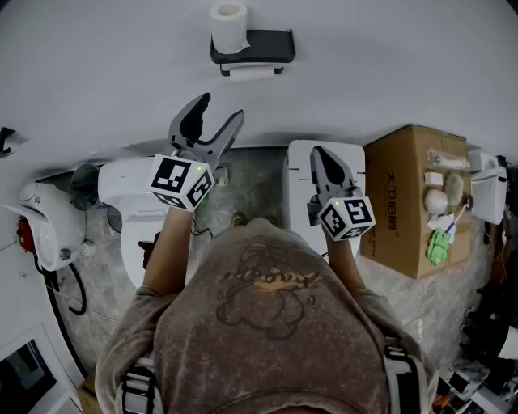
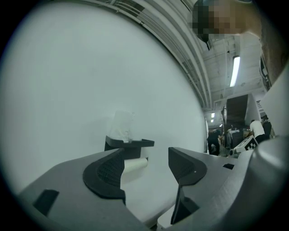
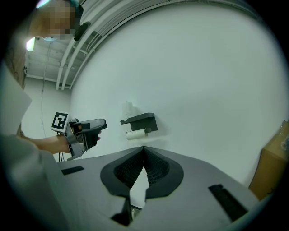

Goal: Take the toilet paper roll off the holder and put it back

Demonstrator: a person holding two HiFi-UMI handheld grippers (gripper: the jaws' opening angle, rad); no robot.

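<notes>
A black wall holder carries one white toilet paper roll upright on its shelf. A second roll hangs on the bar beneath it. My left gripper is open and empty, short of the wall, below and left of the holder. In the left gripper view the holder and the hanging roll lie ahead, partly behind the left jaw of that gripper. My right gripper is shut on nothing, lower and to the right. In the right gripper view its jaws meet below the holder.
A white toilet stands below left, with a white wall unit beside it. A white stand and a cardboard box with small items on top are at the right. A white box hangs on the far right.
</notes>
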